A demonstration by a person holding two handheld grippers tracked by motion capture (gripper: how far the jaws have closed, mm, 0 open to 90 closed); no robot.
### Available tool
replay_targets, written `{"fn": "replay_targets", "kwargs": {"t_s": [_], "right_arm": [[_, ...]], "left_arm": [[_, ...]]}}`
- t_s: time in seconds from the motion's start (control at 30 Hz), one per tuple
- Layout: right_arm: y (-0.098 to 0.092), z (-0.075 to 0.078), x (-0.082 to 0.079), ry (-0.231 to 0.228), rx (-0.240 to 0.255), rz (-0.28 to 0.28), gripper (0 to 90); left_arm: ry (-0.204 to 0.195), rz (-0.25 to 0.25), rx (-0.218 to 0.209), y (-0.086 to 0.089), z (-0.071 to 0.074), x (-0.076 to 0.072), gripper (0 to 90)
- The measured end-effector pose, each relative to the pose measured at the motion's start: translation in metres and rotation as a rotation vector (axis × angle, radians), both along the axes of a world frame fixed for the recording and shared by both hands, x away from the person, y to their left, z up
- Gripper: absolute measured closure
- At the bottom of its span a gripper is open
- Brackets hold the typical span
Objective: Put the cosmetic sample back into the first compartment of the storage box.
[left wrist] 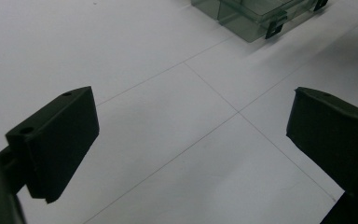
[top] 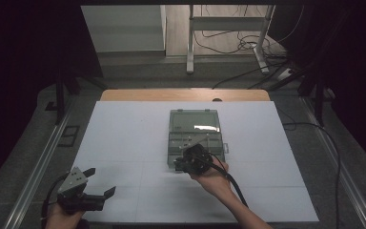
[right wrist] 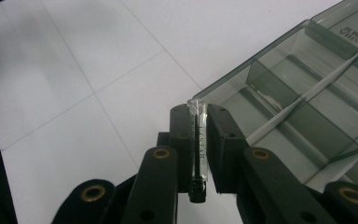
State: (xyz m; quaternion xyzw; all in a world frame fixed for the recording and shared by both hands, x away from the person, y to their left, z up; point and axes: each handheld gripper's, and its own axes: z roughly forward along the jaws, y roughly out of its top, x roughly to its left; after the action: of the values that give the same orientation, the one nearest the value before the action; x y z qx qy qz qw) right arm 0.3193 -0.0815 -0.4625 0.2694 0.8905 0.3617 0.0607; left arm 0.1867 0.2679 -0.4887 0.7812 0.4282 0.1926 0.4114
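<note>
While clamping a slim clear tube (right wrist: 198, 140) upright in the right claw (right wrist: 200, 121), hovering at the near edge of the open compartment box (top: 193, 125) at worktop (top: 124, 143) centre. Left claw (top: 97, 183) idling wide open and empty at seven o'clock. Likely carrying the tube toward a compartment; needing next a short advance toward twelve o'clock, then lowering before releasing.

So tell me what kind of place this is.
Likely a lab recording station: a table covered with a white gridded sheet, blackout curtains at the sides, loose cables on the floor beyond, and a handheld right gripper clamping a small clear tube.
</note>
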Motion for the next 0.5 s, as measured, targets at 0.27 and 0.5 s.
{"fn": "replay_targets", "kwargs": {"t_s": [0.27, 0.5], "right_arm": [[0.000, 0.002, 0.007, 0.004, 0.012, -0.014, 80.8], [0.003, 0.004, 0.014, 0.004, 0.023, -0.020, 80.8]], "left_arm": [[0.000, 0.001, 0.001, 0.000, 0.000, 0.000, 2.7], [-0.002, -0.001, 0.002, 0.000, 0.000, 0.000, 2.7]]}}
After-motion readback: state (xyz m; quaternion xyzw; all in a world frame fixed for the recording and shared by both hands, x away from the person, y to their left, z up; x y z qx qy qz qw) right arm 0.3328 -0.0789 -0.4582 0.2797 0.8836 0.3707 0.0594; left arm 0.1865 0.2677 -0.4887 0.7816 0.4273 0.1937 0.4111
